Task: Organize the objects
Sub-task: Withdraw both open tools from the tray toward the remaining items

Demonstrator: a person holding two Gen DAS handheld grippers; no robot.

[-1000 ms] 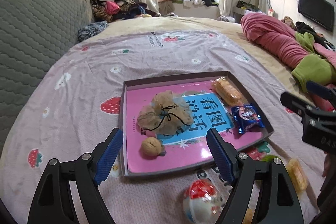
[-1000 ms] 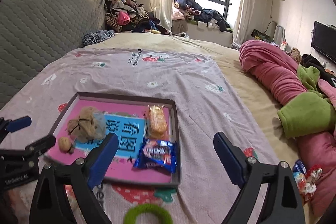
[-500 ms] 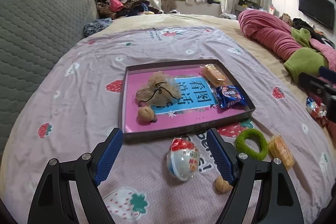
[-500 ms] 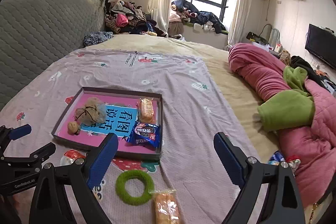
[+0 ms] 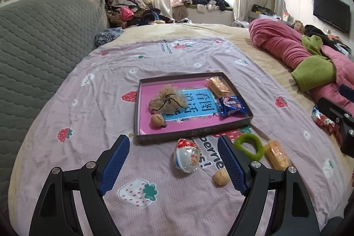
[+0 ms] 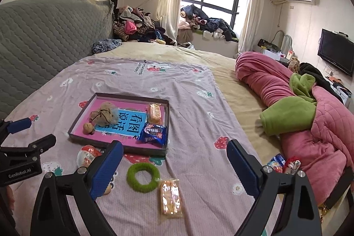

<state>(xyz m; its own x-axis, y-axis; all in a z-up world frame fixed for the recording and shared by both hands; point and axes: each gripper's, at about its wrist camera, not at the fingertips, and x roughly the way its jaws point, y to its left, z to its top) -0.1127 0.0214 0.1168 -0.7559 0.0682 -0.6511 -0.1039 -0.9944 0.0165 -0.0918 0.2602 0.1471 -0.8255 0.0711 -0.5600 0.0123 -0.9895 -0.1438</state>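
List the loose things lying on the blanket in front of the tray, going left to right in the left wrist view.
Clear toy capsule → small walnut-like ball → green ring → orange snack packet.

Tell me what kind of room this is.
Almost certainly a lived-in bedroom: the tray of snacks sits on a bed with a strawberry-print sheet and a grey quilted headboard, a rumpled pink quilt beside it, clothes piled on the window seat.
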